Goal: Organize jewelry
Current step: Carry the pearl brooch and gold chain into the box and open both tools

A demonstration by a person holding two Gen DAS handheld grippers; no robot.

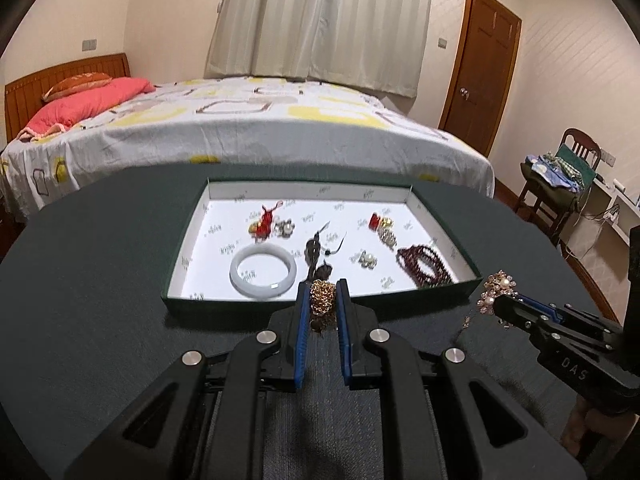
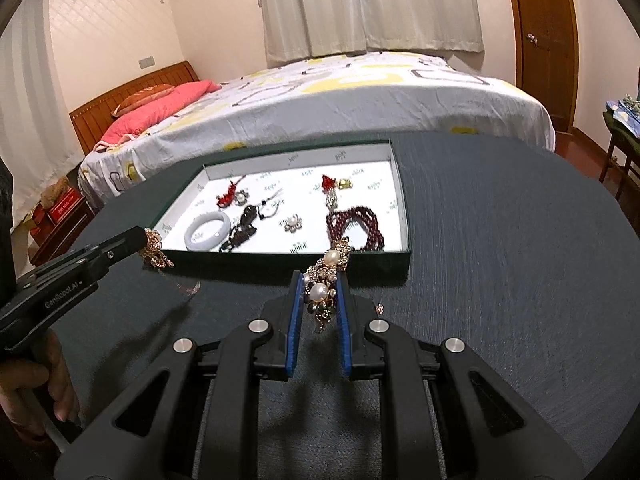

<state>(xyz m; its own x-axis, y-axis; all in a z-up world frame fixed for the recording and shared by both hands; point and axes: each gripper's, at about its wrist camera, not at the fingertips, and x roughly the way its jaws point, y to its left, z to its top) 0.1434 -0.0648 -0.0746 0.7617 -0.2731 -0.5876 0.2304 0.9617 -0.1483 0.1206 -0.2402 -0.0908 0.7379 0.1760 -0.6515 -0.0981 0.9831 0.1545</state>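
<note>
A shallow green tray with a white floor [image 1: 280, 200] [image 2: 396, 184] lies on the dark table. In it are a white jade bangle [image 1: 263, 271] [image 2: 207, 232], a dark red bead bracelet [image 1: 426, 264] [image 2: 356, 224], red knotted charms [image 1: 264, 222] [image 2: 228, 198], pearl pieces [image 1: 367, 259] [image 2: 293, 223] and a dark pendant [image 1: 314, 250] [image 2: 244, 224]. My left gripper [image 1: 322, 300] [image 2: 146, 246] is shut on a gold chain piece [image 1: 322, 298] [image 2: 154, 250] just before the tray's near wall. My right gripper [image 2: 320, 292] [image 1: 494, 304] is shut on a pearl and gold brooch [image 2: 326, 276] [image 1: 498, 286] near the tray's near right corner.
The round dark table [image 1: 100, 280] [image 2: 500, 260] carries the tray. A thin loose chain [image 2: 186, 288] lies on the table between the grippers. A bed [image 1: 260, 120] stands behind the table, a chair with clothes [image 1: 560, 176] at the right.
</note>
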